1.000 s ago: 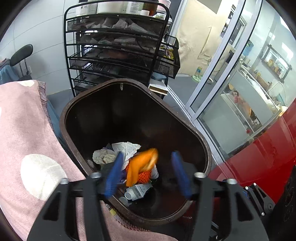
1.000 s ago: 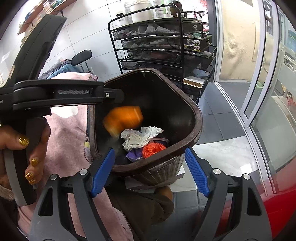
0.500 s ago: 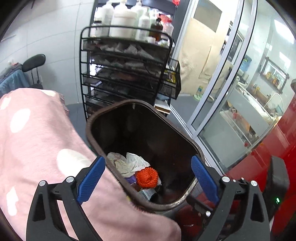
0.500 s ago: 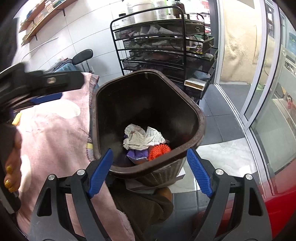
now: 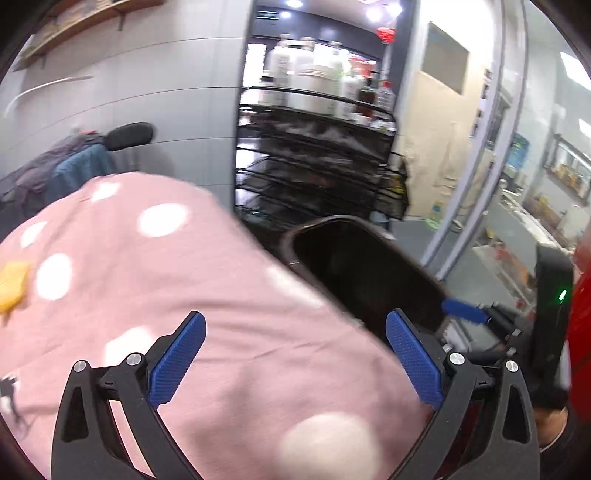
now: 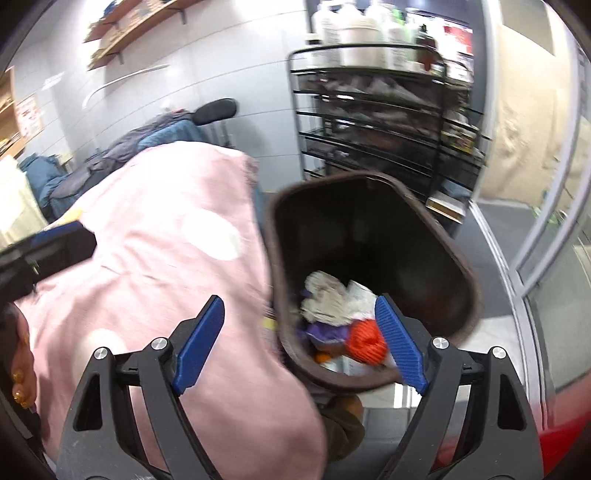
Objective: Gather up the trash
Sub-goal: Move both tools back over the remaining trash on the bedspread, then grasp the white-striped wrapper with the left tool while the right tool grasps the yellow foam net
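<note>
Both grippers hang with their blue-padded fingers spread wide and nothing between them. From the left wrist view, the left gripper (image 5: pixel 295 354) is held over a pink blanket (image 5: pixel 229 295) with white dots, aimed along it toward the dark brown bin (image 5: pixel 369 266) just past the blanket's edge. A yellow scrap (image 5: pixel 13 286) lies on the blanket far off to the left side. The right gripper (image 6: pixel 299 339) sits lower and nearer the bin (image 6: pixel 469 273), its left finger over the blanket (image 6: pixel 166 258) and its right finger over the bin's near rim. Down in the bin lie crumpled white paper (image 6: pixel 328 295), a purple wrapper (image 6: pixel 328 332) and an orange mesh ball (image 6: pixel 367 339), all heaped together against the near wall. Behind the bin stands a black wire rack (image 6: pixel 369 122) with white bottles (image 6: pixel 354 33) on its top shelf.
</note>
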A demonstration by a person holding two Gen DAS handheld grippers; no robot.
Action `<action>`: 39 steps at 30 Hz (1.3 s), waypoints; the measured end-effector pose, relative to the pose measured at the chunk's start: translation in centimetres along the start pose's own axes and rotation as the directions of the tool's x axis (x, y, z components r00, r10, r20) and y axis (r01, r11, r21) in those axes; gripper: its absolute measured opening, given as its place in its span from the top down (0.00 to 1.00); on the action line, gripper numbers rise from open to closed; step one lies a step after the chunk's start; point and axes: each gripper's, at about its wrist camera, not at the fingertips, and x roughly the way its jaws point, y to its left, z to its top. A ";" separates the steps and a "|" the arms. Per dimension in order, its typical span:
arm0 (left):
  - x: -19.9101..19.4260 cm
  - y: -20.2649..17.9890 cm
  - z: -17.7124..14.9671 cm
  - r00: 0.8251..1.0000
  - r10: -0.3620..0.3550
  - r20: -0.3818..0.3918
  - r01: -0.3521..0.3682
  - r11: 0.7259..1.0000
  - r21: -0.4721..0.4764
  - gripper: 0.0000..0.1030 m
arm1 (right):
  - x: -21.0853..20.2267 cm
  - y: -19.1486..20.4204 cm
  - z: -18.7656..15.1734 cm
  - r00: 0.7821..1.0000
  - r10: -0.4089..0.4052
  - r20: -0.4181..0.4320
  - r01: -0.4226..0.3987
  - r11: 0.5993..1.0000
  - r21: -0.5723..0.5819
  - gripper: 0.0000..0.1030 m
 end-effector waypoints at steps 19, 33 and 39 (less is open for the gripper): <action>-9.4 27.2 -5.6 0.845 0.528 -0.084 -0.528 0.800 -0.286 0.10 | 3.7 18.8 5.4 0.910 0.394 -0.128 -0.414 0.864 -0.286 0.19; -5.1 36.6 -5.2 0.843 0.488 -0.227 -0.537 0.792 -0.292 0.50 | 8.6 32.8 7.8 0.867 0.442 -0.229 -0.497 0.734 -0.463 0.19; -7.9 36.6 -6.2 0.888 0.428 -0.171 -0.459 0.787 -0.413 0.72 | 11.8 38.0 8.9 0.858 0.437 -0.271 -0.513 0.692 -0.508 0.19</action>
